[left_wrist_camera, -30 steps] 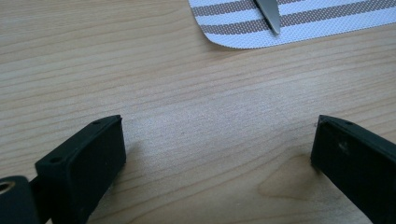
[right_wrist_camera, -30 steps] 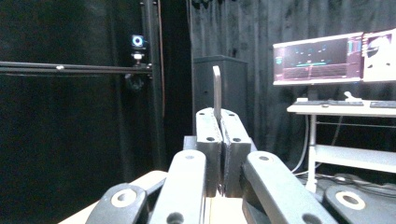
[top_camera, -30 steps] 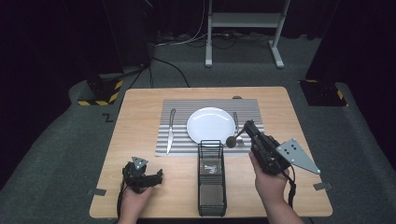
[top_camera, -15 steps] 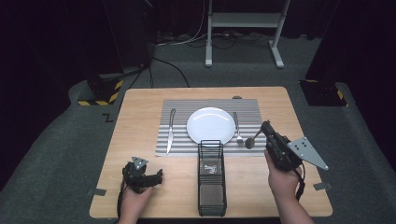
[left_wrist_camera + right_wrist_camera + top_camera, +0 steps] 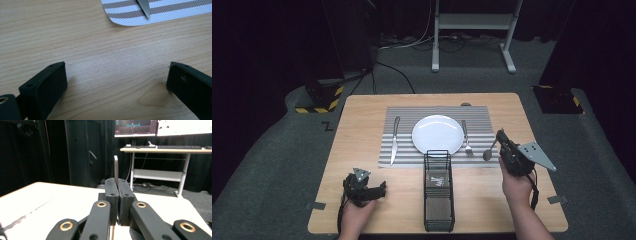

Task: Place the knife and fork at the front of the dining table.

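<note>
High view: the black wire basket (image 5: 438,190) between both grippers holds a few utensils. The right gripper (image 5: 500,138), now lower and further right than before, clamps one metal spoon (image 5: 488,152) beside the single white round plate (image 5: 437,134).

Left gripper view: the left gripper (image 5: 115,82) gapes empty over the wooden table (image 5: 75,37).

Right gripper view: jaws pinch the spoon's handle.

A metal spoon (image 5: 488,151) hangs bowl-down, seemingly just above the striped placemat's (image 5: 387,150) right edge, handle (image 5: 116,170) pinched.

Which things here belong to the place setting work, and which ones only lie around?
In the job:
- spoon, clamped in the right gripper
- placemat
- plate
- fork
- knife
- wire caddy

Lying about:
- left gripper, jaws open on bare table
- floor cables
</note>
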Demonstrator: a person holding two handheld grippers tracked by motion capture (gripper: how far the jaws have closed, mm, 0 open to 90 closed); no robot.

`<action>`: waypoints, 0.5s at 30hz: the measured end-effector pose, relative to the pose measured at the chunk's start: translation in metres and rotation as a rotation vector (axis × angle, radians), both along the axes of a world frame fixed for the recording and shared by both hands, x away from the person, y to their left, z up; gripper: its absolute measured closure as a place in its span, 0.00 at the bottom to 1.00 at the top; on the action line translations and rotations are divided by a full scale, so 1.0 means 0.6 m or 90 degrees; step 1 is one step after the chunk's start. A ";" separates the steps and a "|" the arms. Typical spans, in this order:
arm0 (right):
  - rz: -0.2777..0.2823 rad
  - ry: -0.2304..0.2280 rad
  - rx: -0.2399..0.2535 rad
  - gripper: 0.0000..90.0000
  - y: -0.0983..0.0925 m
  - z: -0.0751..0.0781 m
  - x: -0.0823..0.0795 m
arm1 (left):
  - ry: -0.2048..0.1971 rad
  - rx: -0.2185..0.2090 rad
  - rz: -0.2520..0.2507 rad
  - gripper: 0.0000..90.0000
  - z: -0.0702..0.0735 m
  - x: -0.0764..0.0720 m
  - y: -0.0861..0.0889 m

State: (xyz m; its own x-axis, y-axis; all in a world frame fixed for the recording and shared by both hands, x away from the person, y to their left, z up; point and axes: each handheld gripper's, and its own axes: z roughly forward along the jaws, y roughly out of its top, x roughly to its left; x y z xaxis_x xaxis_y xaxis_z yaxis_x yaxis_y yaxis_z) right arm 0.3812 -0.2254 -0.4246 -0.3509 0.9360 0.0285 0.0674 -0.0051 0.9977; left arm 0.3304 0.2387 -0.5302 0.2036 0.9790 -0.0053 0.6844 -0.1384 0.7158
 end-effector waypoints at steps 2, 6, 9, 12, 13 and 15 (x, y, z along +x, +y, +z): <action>-0.002 0.005 -0.005 0.98 0.000 -0.003 0.009 | 0.000 0.000 0.000 0.03 0.000 0.000 0.000; -0.008 0.023 -0.010 0.98 0.000 -0.012 0.027 | 0.000 0.000 0.000 0.03 0.000 0.000 0.000; -0.013 0.035 -0.007 0.98 0.001 -0.019 0.037 | 0.000 0.000 0.000 0.03 0.000 0.000 0.000; -0.017 0.043 -0.008 0.98 0.003 -0.025 0.046 | 0.000 0.000 0.000 0.03 0.000 0.000 0.000; -0.018 0.046 -0.007 0.98 0.003 -0.027 0.048 | 0.000 0.000 0.000 0.03 0.000 0.000 0.000; -0.021 0.050 -0.008 0.98 0.004 -0.030 0.054 | 0.000 0.000 0.000 0.03 0.000 0.000 0.000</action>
